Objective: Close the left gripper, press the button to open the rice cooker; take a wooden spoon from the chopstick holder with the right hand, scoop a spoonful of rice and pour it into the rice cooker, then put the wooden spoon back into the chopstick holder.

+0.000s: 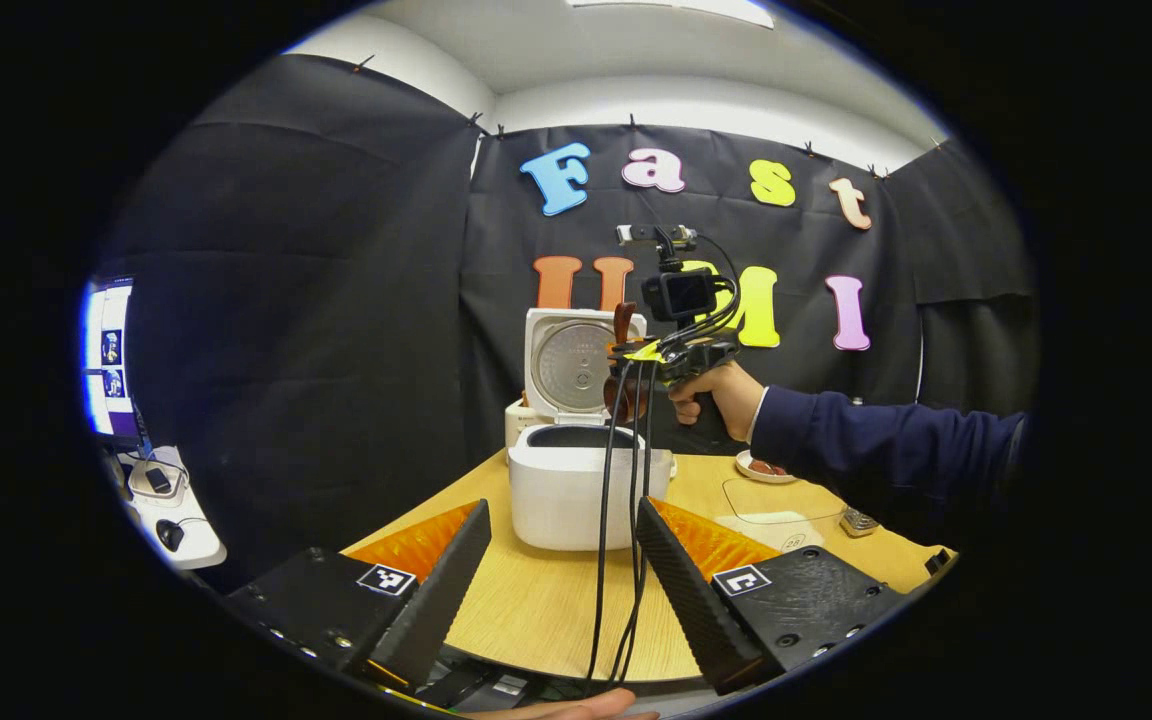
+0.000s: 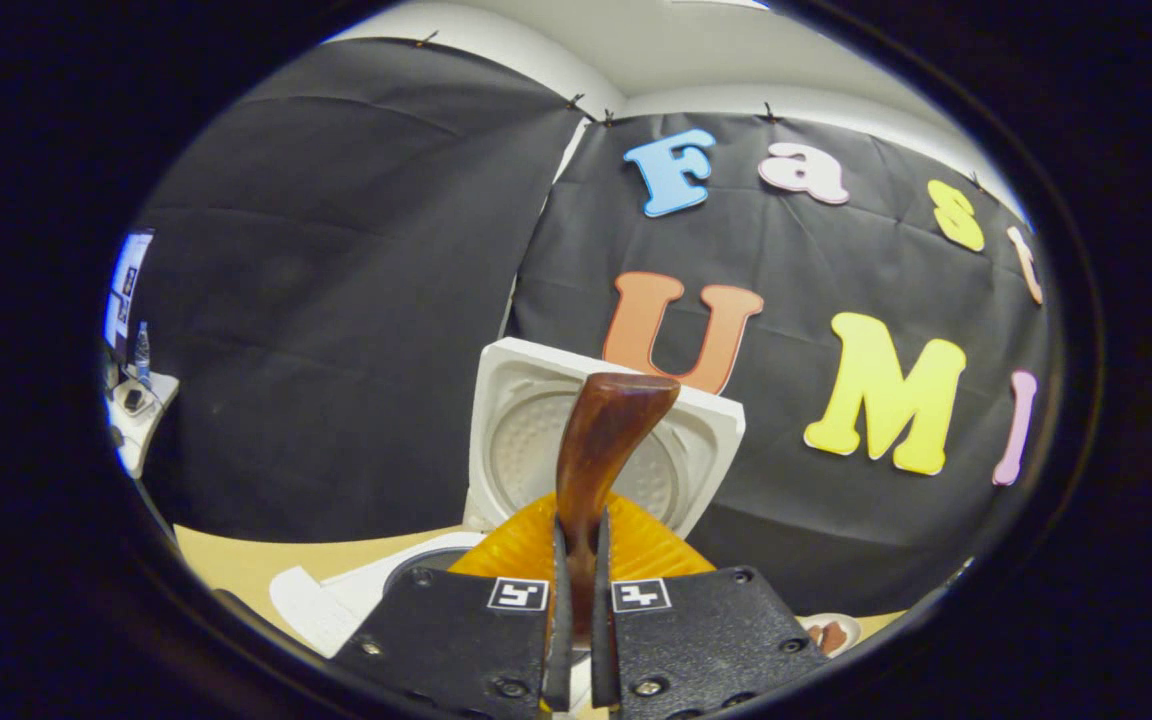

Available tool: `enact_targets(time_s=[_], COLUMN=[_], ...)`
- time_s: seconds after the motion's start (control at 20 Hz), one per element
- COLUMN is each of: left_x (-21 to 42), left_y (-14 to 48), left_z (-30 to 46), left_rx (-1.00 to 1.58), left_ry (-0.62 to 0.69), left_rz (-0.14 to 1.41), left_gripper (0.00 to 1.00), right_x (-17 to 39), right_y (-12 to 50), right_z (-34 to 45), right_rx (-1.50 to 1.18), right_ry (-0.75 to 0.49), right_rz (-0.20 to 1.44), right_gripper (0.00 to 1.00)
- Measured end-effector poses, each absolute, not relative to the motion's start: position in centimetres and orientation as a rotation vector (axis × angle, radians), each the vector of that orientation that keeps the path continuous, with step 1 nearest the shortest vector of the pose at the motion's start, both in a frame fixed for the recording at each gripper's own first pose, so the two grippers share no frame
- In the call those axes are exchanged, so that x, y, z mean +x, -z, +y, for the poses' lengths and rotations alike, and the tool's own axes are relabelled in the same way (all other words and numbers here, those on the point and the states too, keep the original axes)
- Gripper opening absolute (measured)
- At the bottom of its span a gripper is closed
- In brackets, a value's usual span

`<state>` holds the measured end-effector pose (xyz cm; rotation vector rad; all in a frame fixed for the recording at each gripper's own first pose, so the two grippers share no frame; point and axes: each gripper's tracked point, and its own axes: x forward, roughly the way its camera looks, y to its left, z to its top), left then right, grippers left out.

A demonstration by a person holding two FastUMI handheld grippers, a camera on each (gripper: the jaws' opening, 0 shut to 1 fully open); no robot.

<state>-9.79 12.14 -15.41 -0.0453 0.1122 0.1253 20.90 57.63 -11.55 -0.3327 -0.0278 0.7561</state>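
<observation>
The white rice cooker (image 1: 576, 490) stands on the wooden table (image 1: 536, 610) with its lid (image 1: 576, 365) up. My left gripper (image 1: 563, 508) is open and holds nothing, low at the table's near edge and facing the cooker. Above the cooker's open pot, a hand in a dark blue sleeve holds my right gripper (image 1: 636, 375), which is shut on the dark wooden spoon (image 1: 624, 322). In the right gripper view the spoon (image 2: 601, 440) rises upright from between the shut fingers of my right gripper (image 2: 578, 535). Behind it are the raised lid (image 2: 526, 430) and the cooker's rim (image 2: 416, 565).
A small white dish (image 1: 761, 468) with reddish pieces sits right of the cooker; it is also in the right gripper view (image 2: 821, 632). Black cables (image 1: 626, 520) hang from the right gripper in front of the cooker. A side desk with a monitor (image 1: 106, 360) stands at far left.
</observation>
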Motion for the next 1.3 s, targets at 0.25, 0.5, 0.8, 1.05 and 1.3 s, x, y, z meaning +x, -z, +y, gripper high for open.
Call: enact_targets(time_s=[0.25,0.5,0.8,1.05,1.3], left_x=[-9.6,-8.9,-7.1,-4.7,-2.1], left_y=[14.7,14.4,15.2,13.8,13.9], left_z=[11.1,9.8,6.6,3.2,-0.4], left_rx=[-0.026,-0.009,-0.036,-0.029,-0.026], left_ry=[-0.123,-0.121,-0.070,-0.014,0.057], left_rz=[0.090,0.051,0.073,0.042,0.049], left_gripper=[0.93,0.93,0.93,0.92,0.93], right_x=[19.7,18.5,18.4,19.4,20.3], right_y=[10.9,9.5,7.7,8.4,10.8], right_z=[53.6,45.8,33.6,23.4,14.7], right_rx=[-0.285,-0.213,-0.128,-0.126,-0.070], right_ry=[-0.768,-0.739,-0.616,-0.471,-0.359], right_rz=[0.006,0.052,0.064,0.070,0.151], right_gripper=[0.10,0.10,0.12,0.12,0.12])
